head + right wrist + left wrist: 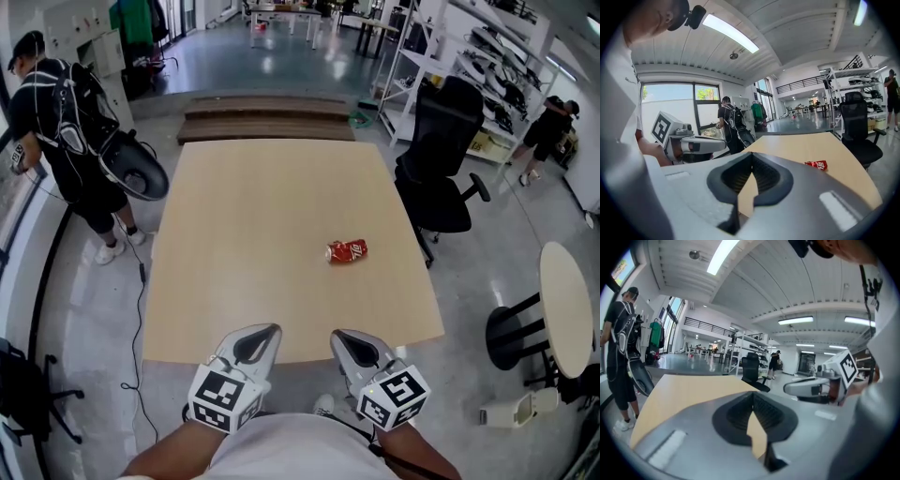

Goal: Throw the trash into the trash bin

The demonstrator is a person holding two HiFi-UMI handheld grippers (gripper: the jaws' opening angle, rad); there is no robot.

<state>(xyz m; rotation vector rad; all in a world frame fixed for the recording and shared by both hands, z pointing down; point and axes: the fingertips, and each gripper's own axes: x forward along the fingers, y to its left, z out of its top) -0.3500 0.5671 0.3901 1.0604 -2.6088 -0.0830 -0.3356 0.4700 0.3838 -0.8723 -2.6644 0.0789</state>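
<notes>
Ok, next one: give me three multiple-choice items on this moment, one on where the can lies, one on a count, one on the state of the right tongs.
1. Where on the table does the red can lie?
A. at the far left corner
B. right of the middle
C. overhanging the near edge

2. How many cans are on the table?
A. one
B. two
C. four

3. How do the right tongs stand?
A. wide open
B. shut on the can
C. shut, with nothing between them

Answers:
1 B: the head view shows the can right of the middle, away from every edge.
2 A: no other can shows on the tabletop in any view.
3 C: the right gripper view shows the tips meeting, with the can lying farther out on the table.
</notes>
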